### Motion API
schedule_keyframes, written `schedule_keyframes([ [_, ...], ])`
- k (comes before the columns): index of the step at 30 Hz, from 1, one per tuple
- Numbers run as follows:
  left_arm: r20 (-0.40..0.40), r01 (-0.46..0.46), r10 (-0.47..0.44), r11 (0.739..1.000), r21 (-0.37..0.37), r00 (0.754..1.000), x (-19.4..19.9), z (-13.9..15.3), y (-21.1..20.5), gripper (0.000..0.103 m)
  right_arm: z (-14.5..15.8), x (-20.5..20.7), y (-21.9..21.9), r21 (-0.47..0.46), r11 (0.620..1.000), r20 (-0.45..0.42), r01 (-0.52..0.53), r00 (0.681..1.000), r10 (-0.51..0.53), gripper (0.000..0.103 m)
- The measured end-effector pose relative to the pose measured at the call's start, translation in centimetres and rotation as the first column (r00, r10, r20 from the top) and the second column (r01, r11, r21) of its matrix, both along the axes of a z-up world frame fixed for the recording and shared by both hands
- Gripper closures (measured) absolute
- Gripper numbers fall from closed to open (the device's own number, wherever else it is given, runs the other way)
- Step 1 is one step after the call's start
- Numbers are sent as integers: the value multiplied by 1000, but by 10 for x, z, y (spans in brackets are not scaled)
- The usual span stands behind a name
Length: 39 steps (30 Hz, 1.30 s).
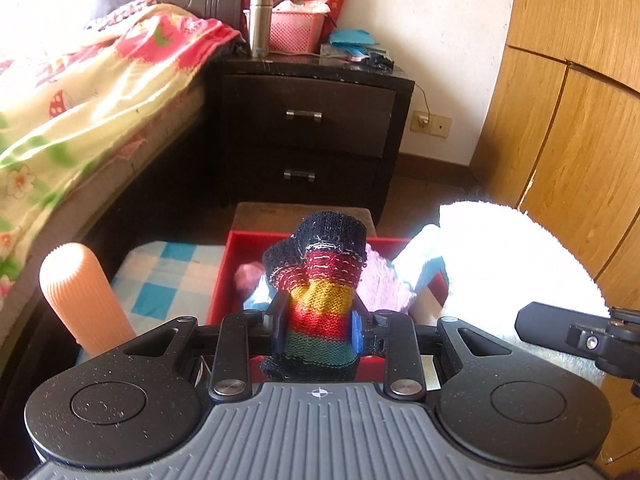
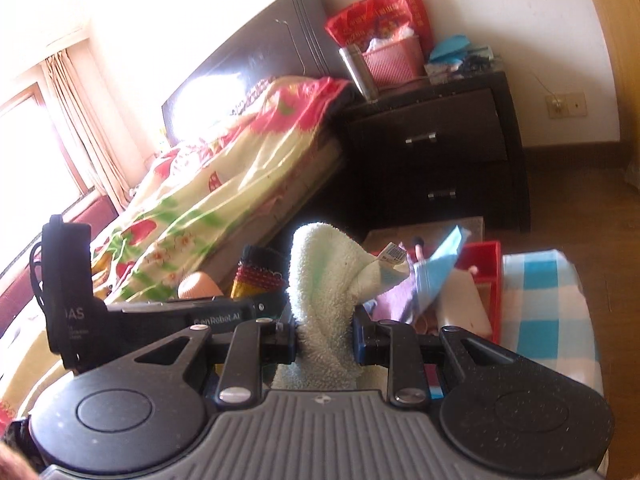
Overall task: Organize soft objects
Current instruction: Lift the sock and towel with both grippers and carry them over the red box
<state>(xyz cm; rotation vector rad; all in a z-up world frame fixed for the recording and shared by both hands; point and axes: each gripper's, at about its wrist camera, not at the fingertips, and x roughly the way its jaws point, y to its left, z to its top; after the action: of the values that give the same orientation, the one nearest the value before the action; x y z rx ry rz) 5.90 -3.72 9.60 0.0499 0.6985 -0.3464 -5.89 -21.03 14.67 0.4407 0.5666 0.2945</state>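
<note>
- Mid-sort in a sunlit bedroom: the left gripper [image 1: 318, 330] has its fingers clamped on a striped knit piece [image 1: 320, 304], held upright above the red box [image 1: 218, 280].
- The right gripper [image 2: 324, 334] has its fingers pinched tight on a cream terry towel [image 2: 320, 280], which bunches between them and rises in a soft fold.
- Both soft things are in the air, neither yet set down; judged from this, the task is partway through, with both placements left to do.
- The red box already holds cloth: a lilac fluffy piece [image 1: 382, 280] and pale blue fabric [image 2: 440, 264] (how neatly they lie is hard to tell, the glare washes out much of that side).
- The knit piece shows a dark ribbed cuff over red, mustard and green bands, probably a sock or mitten.
- A blue-checked cloth [image 1: 160, 276] lies just beside the box.
</note>
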Motion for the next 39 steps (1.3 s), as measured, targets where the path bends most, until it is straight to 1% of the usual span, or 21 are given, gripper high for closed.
schedule_keyframes([
  [5,12,-8,8,1000,-17,1000,6,5,-2,73,3,12,-1,3,1000,18,14,1000,-14,99],
  [12,28,-24,25,1000,-16,999,24,7,-9,73,8,36,-6,-9,999,45,37,998,-37,99],
  [22,33,-64,64,998,5,997,52,3,-13,73,9,68,-6,-37,998,76,46,996,-43,98],
  [31,42,-67,65,997,41,997,73,-7,-24,72,-4,85,-13,-52,996,64,76,995,-72,98],
  [39,18,-72,71,996,44,997,91,-18,-31,72,-18,103,-20,-68,992,37,105,994,-102,98],
])
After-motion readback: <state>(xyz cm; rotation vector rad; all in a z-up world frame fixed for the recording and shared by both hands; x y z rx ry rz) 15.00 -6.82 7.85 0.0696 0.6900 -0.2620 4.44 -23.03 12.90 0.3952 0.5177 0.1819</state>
